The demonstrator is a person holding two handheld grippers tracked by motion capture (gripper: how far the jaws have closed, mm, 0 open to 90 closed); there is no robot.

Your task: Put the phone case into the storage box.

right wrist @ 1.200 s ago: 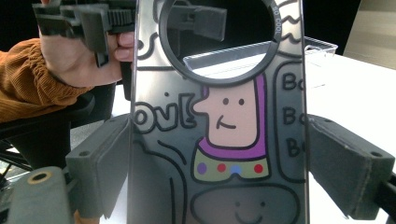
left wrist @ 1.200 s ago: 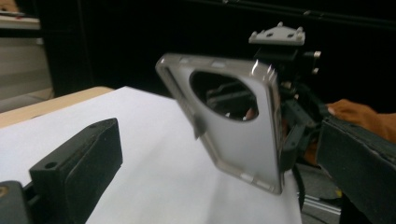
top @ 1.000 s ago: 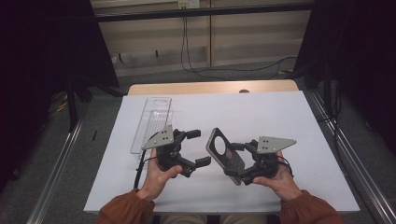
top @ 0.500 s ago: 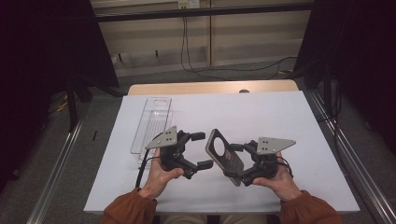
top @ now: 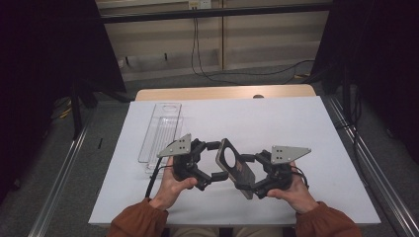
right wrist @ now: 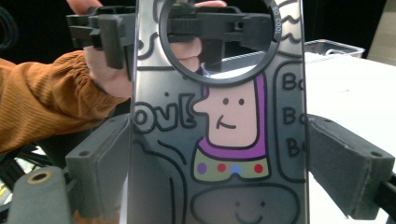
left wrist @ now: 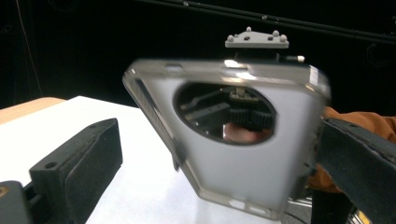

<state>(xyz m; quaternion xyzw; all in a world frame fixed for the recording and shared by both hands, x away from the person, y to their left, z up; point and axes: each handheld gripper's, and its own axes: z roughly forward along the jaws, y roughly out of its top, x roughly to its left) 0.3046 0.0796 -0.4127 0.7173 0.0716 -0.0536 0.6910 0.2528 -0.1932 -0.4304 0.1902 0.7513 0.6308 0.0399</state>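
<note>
High view: white table top (top: 276,123) with a bare wooden strip (top: 197,94) at its far edge, grey floor and metal rails either side, black curtains left and right, cables trailing on the floor beyond. A clear plastic tray (top: 160,129) lies just beyond the left gripper (top: 216,161), off its outer side, apart from it. Both grippers sit near the table's front edge, tips facing each other. The phone case (top: 236,167) hangs between them, tilted, above the table. The right gripper (top: 245,173) clamps the case's lower end across its width. The left gripper's jaws stand spread either side of the case's upper end, with gaps showing. Orange sleeves (top: 138,223) come in from the bottom.

Left gripper view: the case's frosted back side (left wrist: 233,154) is dead ahead between the jaws, its round cut-out up top. The left jaw pad is well clear of it; the right jaw is close by the case's edge, contact cannot be told. Through the hole, the other gripper's toothed parts. White table below, black curtain behind.

Right gripper view: the case's printed side (right wrist: 219,140) with a cartoon figure fills the gap between the jaws, both pads pressing its long edges. Ahead, seen through the ring-shaped opening, the left gripper (right wrist: 182,28) and the hand (right wrist: 116,70) holding it. The tray's corner (right wrist: 334,46) is ahead to the right.
</note>
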